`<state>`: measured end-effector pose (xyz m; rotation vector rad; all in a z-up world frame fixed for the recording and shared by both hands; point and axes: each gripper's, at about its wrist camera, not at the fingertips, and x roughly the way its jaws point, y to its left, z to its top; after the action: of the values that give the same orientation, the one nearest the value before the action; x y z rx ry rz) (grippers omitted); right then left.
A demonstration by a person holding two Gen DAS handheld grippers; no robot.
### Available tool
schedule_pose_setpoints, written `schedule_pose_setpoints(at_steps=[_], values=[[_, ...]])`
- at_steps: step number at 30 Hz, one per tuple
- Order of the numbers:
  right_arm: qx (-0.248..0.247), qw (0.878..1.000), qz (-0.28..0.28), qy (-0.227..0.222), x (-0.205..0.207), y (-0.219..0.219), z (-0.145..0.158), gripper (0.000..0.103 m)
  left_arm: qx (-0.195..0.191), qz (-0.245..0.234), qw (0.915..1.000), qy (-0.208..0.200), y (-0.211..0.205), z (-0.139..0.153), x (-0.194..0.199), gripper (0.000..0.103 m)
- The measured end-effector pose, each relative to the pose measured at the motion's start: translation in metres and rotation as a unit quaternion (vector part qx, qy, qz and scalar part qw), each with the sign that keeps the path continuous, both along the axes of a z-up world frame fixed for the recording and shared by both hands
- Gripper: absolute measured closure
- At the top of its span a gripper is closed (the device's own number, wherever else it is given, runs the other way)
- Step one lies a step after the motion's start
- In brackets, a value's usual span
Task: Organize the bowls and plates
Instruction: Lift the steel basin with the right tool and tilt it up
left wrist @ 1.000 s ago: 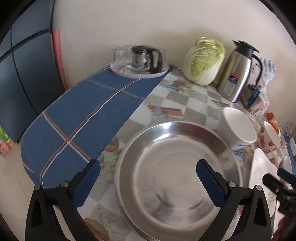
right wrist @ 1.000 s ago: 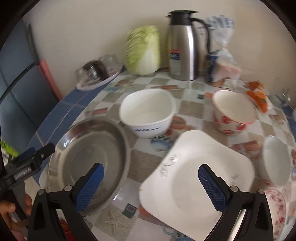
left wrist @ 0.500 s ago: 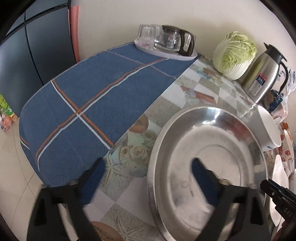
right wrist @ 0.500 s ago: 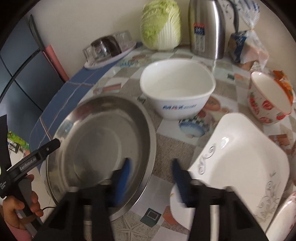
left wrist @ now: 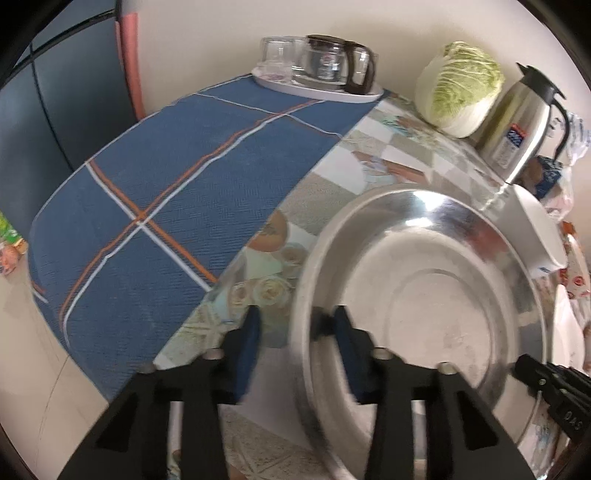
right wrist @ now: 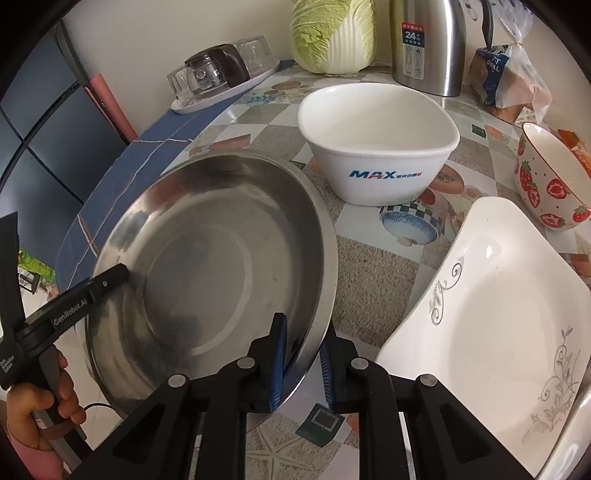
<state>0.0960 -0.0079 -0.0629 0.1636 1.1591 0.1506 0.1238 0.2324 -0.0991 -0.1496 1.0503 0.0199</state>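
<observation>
Now both grippers, L [left wrist: 295, 325] & R [right wrist: 303, 347], jaws pinched on opposite rims of steel basin [right wrist: 207, 251]

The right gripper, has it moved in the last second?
Yes. The right gripper has swung left, off the white square plate, and now straddles the steel basin's near rim, jaws narrowed around it.

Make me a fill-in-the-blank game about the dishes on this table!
1. Both grippers pinch the rim of the big ____ bowl.
2. The white bowl has blue letters spelling ____.
3. The small bowl is painted with red ____.
4. Beside the cabbage stands a steel ____.

Answers: metal; MAX; strawberries; jug
</observation>
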Motion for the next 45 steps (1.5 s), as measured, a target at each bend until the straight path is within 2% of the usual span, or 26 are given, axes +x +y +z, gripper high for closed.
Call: schedule_pose_setpoints(at_steps=[1, 11, 20, 24, 27, 34, 39, 45], values=[[-0.001, 1.0, 0.0, -0.001, -0.002, 0.001, 0.001, 0.084, -0.005, -0.008, 1.0, 0.001, -0.002, 0.0, 0.001, 0.08], [-0.028, 0.999, -0.007, -0.016, -0.026, 0.007, 0.017, 0.084, 0.002, -0.041, 0.9992, -0.006, -0.003, 0.014, -0.023, 0.082], [-0.029, 0.996, -0.005, -0.081, -0.042, 0.006, 0.068, 0.084, 0.022, -0.047, 0.9969, -0.059, -0.007, 0.085, -0.039, 0.082], [-0.027, 0.993, -0.026, -0.111, -0.05, -0.014, 0.094, 0.084, 0.033, -0.063, 0.9938, -0.086, -0.03, 0.119, -0.037, 0.082], [-0.028, 0.989, -0.049, -0.135, -0.058, -0.035, 0.114, 0.084, 0.027, -0.076, 0.9916, -0.1, -0.056, 0.145, -0.03, 0.082], [-0.048, 0.976, -0.115, -0.18, -0.076, -0.095, 0.147, 0.084, 0.024, -0.121, 0.9839, -0.129, -0.127, 0.182, -0.023, 0.08], [-0.065, 0.967, -0.157, -0.19, -0.089, -0.135, 0.156, 0.084, 0.016, -0.146, 0.9792, -0.14, -0.173, 0.192, -0.025, 0.079], [-0.086, 0.962, -0.185, -0.18, -0.106, -0.174, 0.152, 0.084, 0.008, -0.175, 0.9749, -0.138, -0.219, 0.176, -0.025, 0.078]])
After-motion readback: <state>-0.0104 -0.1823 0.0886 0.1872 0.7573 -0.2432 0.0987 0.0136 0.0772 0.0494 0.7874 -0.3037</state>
